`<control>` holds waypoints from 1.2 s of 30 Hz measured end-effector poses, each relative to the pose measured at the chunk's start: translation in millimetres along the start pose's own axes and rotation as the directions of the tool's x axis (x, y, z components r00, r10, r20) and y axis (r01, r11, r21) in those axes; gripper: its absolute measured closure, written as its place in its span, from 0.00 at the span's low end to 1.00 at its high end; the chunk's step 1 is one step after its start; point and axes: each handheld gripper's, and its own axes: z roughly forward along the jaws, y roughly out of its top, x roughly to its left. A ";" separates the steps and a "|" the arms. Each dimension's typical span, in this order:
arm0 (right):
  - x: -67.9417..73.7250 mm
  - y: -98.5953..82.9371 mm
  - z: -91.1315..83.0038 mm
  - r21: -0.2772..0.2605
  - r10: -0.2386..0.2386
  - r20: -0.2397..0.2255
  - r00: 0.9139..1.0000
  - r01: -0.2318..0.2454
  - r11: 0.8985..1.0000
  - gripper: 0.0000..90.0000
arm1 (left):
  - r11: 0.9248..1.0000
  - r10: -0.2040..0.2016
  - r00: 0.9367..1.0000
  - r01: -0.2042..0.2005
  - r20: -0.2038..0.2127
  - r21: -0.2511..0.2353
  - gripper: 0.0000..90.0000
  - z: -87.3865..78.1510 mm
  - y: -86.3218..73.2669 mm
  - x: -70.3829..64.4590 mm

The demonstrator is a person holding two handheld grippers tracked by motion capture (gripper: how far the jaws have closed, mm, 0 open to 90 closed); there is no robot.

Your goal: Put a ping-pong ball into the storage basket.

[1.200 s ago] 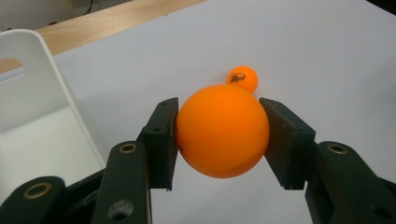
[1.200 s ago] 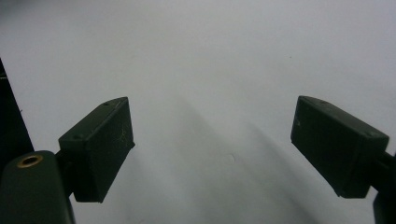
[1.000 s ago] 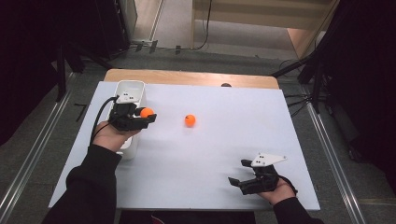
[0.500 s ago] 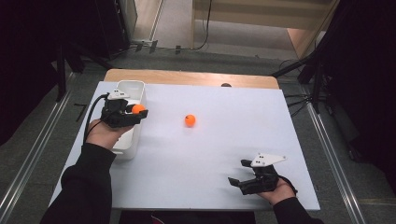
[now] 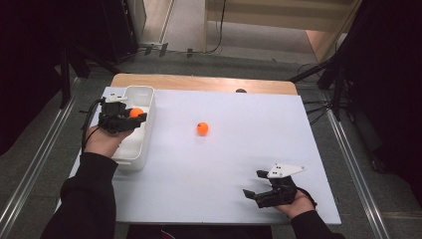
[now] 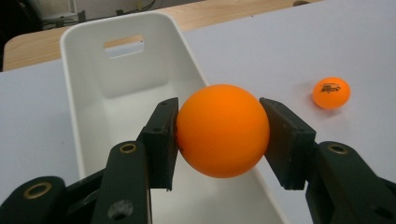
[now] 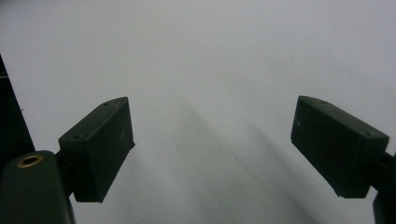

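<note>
My left gripper (image 5: 133, 115) is shut on an orange ball (image 6: 222, 130), holding it above the long white bin (image 5: 140, 145) at the table's left side. In the left gripper view both jaws press the ball's sides, with the bin's bare floor (image 6: 122, 109) beneath. A second orange ball (image 5: 201, 128), with black print, lies loose on the white table top; the same second ball (image 6: 331, 92) sits to the right in the left gripper view. My right gripper (image 5: 254, 184) rests near the front right edge, open, with nothing between its jaws (image 7: 212, 149).
The white table top (image 5: 239, 154) is backed by a wooden strip (image 5: 199, 82) along its far edge, with a small dark object (image 5: 241, 90) on it. The bin has a handle slot (image 6: 123, 46) in its far wall. Dark floor and metal rails flank the table.
My left gripper has carried the orange ball leftward, from beside the bin to above it. The right gripper and the loose ball have stayed still.
</note>
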 end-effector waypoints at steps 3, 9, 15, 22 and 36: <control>0.4 0.0 -0.1 0.003 0.004 -0.002 1.000 -0.004 1.000 0.13 | 1.000 -0.005 1.000 0.005 -0.018 0.010 0.56 -0.2 -0.2 3.8; 0.3 0.0 0.3 0.000 0.000 0.000 1.000 0.000 1.000 0.13 | 0.999 -0.028 0.999 0.028 -0.027 0.017 0.56 2.3 -1.5 8.2; 0.4 0.0 0.1 0.002 0.003 -0.002 1.000 -0.003 1.000 0.13 | 0.999 -0.031 0.999 0.032 -0.033 0.029 0.56 5.3 -2.2 9.0; 0.5 -0.1 0.0 0.002 0.003 -0.002 1.000 -0.003 1.000 0.13 | 0.998 -0.040 0.998 0.043 -0.046 0.054 0.56 10.9 -5.0 11.6; 0.6 0.0 0.1 0.000 0.001 -0.005 1.000 -0.001 1.000 0.13 | 0.996 -0.040 0.998 0.044 -0.049 0.082 0.56 16.9 -7.2 12.5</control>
